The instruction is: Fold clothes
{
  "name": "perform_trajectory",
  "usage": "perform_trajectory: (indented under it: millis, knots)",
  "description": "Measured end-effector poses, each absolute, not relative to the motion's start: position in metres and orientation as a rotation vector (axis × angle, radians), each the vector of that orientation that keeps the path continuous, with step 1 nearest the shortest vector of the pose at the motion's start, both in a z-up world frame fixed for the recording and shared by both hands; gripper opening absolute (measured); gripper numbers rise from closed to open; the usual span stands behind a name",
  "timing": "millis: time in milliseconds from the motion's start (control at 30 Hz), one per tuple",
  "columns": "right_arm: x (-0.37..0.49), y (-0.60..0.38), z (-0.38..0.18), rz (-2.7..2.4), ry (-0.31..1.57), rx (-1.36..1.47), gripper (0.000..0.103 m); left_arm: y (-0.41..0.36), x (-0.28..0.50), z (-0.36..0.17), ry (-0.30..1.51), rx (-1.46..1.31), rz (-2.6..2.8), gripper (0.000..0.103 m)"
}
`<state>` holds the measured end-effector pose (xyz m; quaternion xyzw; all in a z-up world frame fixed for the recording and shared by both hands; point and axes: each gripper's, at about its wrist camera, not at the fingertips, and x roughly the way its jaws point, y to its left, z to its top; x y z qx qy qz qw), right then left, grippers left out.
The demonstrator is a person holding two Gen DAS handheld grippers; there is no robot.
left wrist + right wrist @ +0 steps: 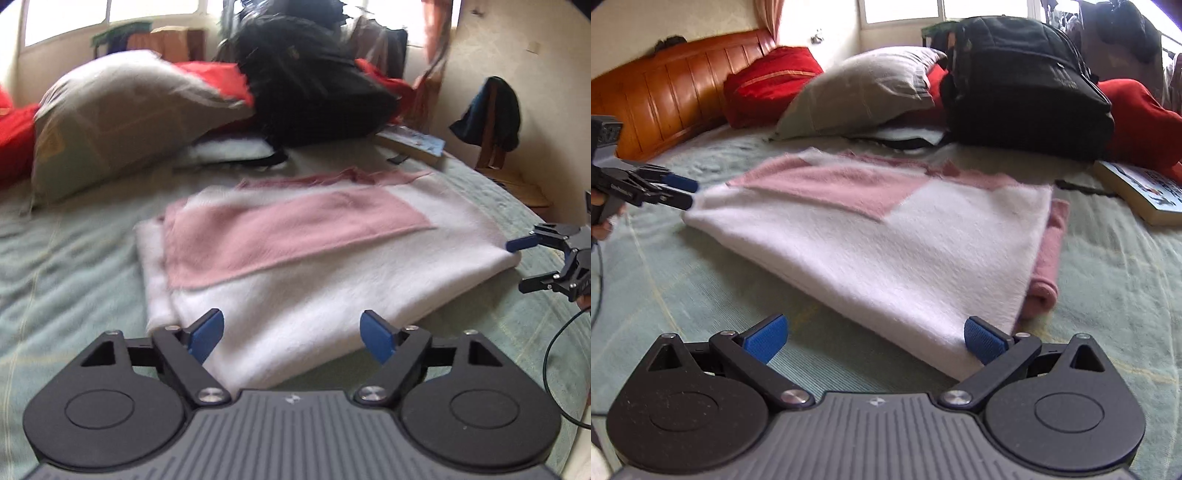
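One folded white-and-pink garment (314, 258) lies on the bed (74, 266), flanked by two claws, left claw (291, 334) and right claw (875, 341), both spread and empty.

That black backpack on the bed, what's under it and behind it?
The black backpack partly rests on a white cloth with a dark strap, and leans against red bedding. Beside it lies a grey pillow. What lies beneath its middle is hidden.
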<state>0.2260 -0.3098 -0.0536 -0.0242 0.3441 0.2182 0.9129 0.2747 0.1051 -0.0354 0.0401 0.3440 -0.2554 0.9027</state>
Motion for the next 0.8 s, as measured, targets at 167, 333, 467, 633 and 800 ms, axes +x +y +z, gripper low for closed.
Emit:
perform_trajectory:
  millis: [167,333,467,633,800]
  knots:
    - [0.224,-0.312,-0.064,0.432,0.74,-0.058,0.103,0.093,0.293,-0.061,0.821,0.112,-0.432,0.082]
    - [0.211,-0.324,-0.052,0.422,0.728,-0.019,0.103,0.092,0.274,-0.055,0.781,0.172,-0.42,0.083]
    - [0.213,-0.316,-0.039,0.388,0.688,-0.078,0.103,0.056,0.249,-0.048,0.671,0.458,-0.434,0.091]
    - [0.227,-0.264,-0.047,0.322,0.659,-0.425,0.103,0.005,0.222,-0.069,0.564,0.839,-0.445,0.091]
    - [0.227,-0.226,-0.079,0.257,0.619,-0.821,0.103,-0.015,0.219,-0.084,0.505,1.007,-0.382,0.093]
